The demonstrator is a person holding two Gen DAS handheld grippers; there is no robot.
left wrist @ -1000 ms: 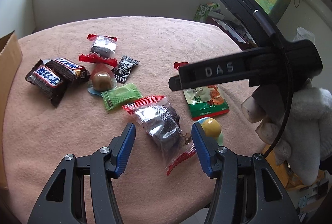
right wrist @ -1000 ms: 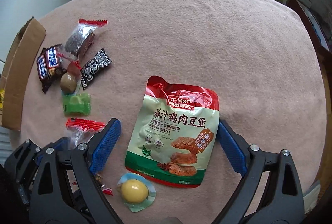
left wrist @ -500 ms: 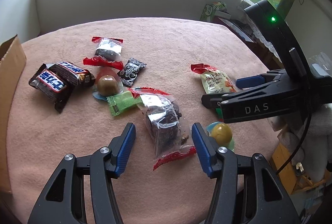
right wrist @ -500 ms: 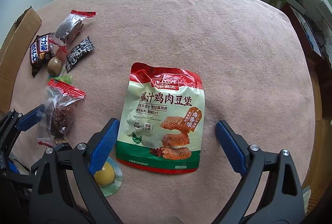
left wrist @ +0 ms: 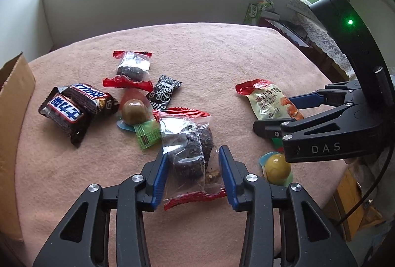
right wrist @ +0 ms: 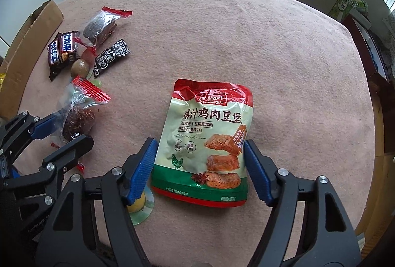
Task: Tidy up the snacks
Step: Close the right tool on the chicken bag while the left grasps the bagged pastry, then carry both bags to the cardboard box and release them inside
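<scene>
Covering the round desk (right wrist: 246,32), a pink fleecy cloth carries snacks; the left hand-held gripper (left wrist: 195,175) is closing around a clear red-edged packet (left wrist: 190,151), the right hand-held gripper (right wrist: 200,168) around a red-green pouch (right wrist: 209,138), pads not yet squeezing.

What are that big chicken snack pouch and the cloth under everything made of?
The chicken snack pouch looks like glossy printed plastic film: it shines and wrinkles near its sealed top. The pink cloth seems a soft, matte, fuzzy fabric, perhaps fleece or towelling; its nap shows no sheen.
</scene>
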